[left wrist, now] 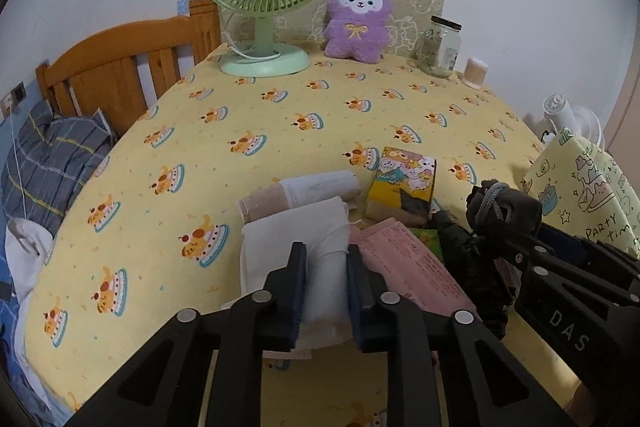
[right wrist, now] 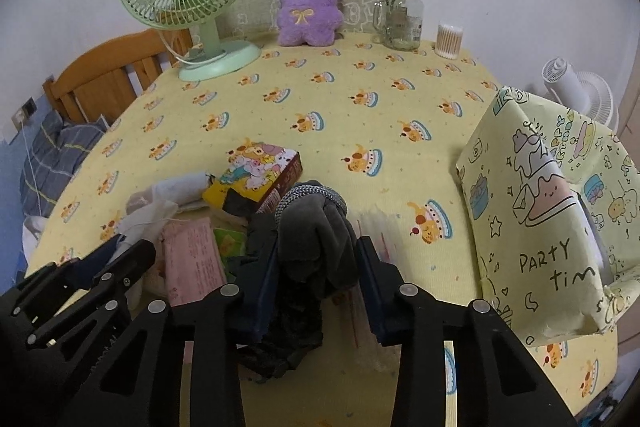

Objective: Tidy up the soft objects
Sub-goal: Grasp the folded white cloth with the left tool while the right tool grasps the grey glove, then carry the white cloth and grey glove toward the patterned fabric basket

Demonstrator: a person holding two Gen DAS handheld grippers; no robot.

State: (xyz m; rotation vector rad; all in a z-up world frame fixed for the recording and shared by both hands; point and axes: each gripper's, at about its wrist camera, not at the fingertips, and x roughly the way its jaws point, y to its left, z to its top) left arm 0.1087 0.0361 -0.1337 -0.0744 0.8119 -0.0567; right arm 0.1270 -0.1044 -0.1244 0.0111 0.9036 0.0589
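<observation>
My left gripper (left wrist: pixel 326 259) has its jaws pinching a white rolled cloth (left wrist: pixel 296 239), which lies on the yellow worktop (left wrist: pixel 240 115) just left of the pink paper (left wrist: pixel 416 267). My right gripper (right wrist: pixel 318 259) has its jaws pressed onto a dark grey bundle (right wrist: pixel 316 227) just right of that pink paper (right wrist: pixel 196 259). The cartoon box (right wrist: pixel 260 175) sits just behind it, and the purple plush (right wrist: pixel 308 3) stands well behind at the worktop's far edge.
</observation>
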